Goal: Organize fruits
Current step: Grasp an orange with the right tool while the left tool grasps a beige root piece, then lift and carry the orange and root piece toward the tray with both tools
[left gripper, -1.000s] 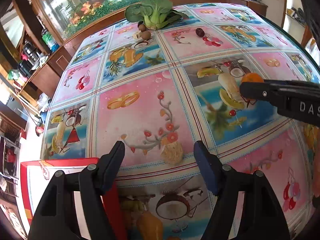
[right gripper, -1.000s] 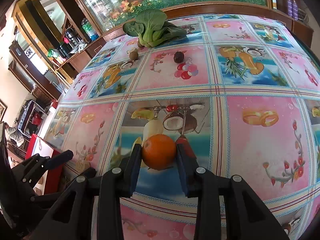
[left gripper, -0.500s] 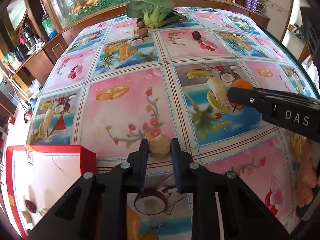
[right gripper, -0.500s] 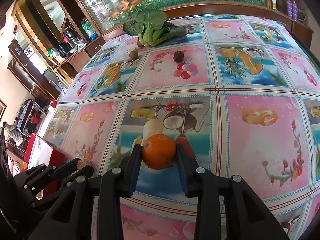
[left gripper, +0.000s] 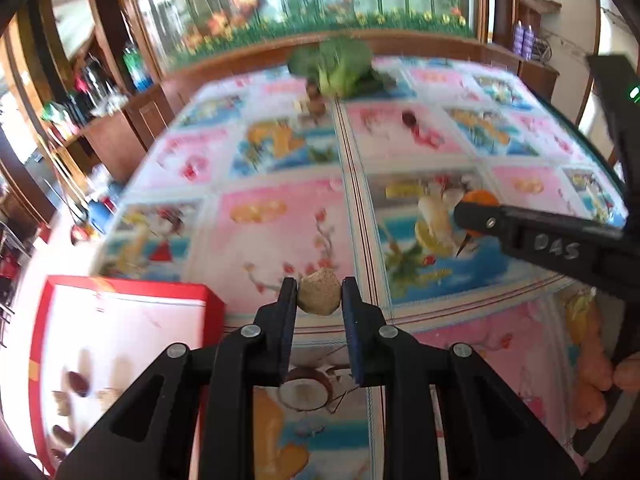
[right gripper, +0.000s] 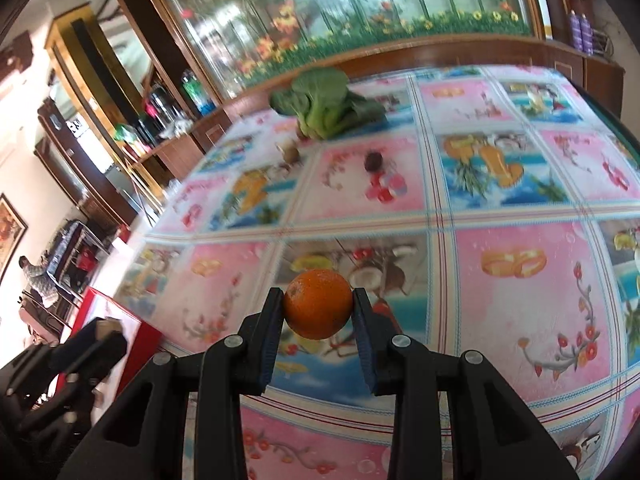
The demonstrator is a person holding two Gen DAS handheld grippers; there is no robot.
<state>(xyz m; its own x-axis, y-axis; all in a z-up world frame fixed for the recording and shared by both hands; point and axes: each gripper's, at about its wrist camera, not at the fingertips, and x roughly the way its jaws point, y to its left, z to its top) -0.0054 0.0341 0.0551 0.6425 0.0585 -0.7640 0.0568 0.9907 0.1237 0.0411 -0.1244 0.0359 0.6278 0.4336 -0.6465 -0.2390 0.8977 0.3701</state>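
Note:
My left gripper (left gripper: 319,298) is shut on a small tan, rough-skinned fruit (left gripper: 319,297) and holds it above the table. My right gripper (right gripper: 318,309) is shut on an orange (right gripper: 318,304), also lifted; the orange also shows in the left wrist view (left gripper: 478,197) behind the right gripper's finger. A red-rimmed white box (left gripper: 108,344) stands at the table's left front, with several small brown fruits in it. A dark round fruit (right gripper: 373,160) and a brown one (right gripper: 291,153) lie far back on the table.
A bunch of green bok choy (right gripper: 324,106) lies at the table's far edge. The table wears a pink and blue fruit-print cloth (right gripper: 500,300). Wooden cabinets and a glass-fronted screen stand behind. The box also shows in the right wrist view (right gripper: 120,316) at lower left.
My left gripper closed on the tan fruit and lifted it off the cloth. My right gripper raised the orange. Both views tilted up and blurred with the motion.

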